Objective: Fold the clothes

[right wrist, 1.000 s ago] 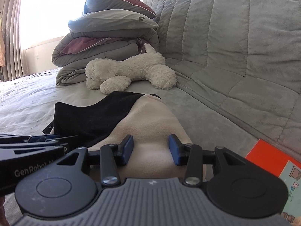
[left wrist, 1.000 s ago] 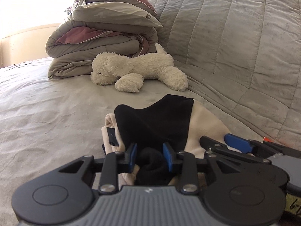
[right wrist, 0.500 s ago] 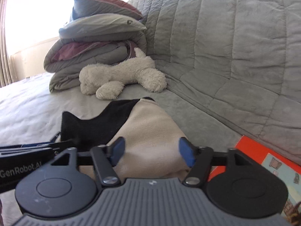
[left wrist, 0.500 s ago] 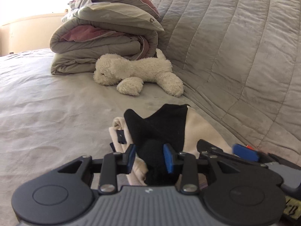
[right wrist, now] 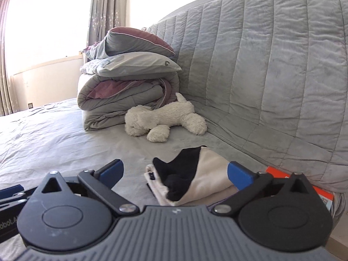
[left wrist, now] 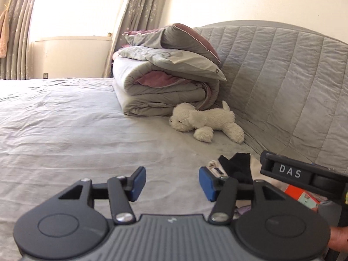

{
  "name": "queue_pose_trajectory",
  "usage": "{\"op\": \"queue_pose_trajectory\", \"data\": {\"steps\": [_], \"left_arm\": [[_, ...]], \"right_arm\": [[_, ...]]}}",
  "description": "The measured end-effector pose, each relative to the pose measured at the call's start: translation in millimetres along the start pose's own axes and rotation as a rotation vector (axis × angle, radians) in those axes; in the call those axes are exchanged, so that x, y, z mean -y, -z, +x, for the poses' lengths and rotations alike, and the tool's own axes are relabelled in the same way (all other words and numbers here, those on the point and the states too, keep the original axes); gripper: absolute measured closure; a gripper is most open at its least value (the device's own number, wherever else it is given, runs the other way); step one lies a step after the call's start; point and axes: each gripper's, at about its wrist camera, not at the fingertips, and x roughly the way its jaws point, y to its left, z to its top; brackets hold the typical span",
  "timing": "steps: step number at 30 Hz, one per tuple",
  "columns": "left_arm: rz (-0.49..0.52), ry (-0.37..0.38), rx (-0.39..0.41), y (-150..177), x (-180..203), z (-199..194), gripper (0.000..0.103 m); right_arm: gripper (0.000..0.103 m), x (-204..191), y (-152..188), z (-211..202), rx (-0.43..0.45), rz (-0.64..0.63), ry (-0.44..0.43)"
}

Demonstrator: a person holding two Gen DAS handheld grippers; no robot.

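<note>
Grey bed sheet (left wrist: 65,130) fills the area ahead of both tools, with a quilted grey headboard (right wrist: 271,65) beyond.

Change from the earlier frame: your left gripper (left wrist: 171,182) had its jaws clamped on the black cloth, and your right gripper (right wrist: 175,171) had its jaws close around the beige cloth. Both have since let go and drawn back and upward. Both sets of jaws are now apart and opening, with nothing gripped.

Folded garment (right wrist: 195,180): it lies on the bed, ahead of and between your right jaws without touching them. From the left tool it sits beyond and to the right of the right jaw. It is a compact beige bundle with a black panel folded across its left half.

Surroundings: an orange box (right wrist: 322,191) lies to the right of the garment. Farther ahead rest a white plush dog (right wrist: 163,119) and stacked folded bedding (right wrist: 126,87). Curtains (left wrist: 139,21) frame a bright window.
</note>
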Motion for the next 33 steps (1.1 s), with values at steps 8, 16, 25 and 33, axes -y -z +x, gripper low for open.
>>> {"op": "queue_pose_trajectory", "data": {"steps": [8,16,25,33], "left_arm": [[-0.004,-0.163,0.008,9,-102,-75,0.036],[-0.014,-0.287,0.0,33,-178,-93,0.028],[-0.032,-0.348,-0.067,81,-226,-53,0.021],[-0.044,-0.38,-0.06,84,-242,-47,0.01]], "right_arm": [[0.0,-89,12,-50,-0.018,-0.088,-0.226],[0.0,-166,49,-44,-0.071,-0.196,-0.364],[0.0,-207,130,-14,-0.112,-0.279,-0.367],[0.0,-219,143,-11,-0.13,-0.28,-0.339]]}}
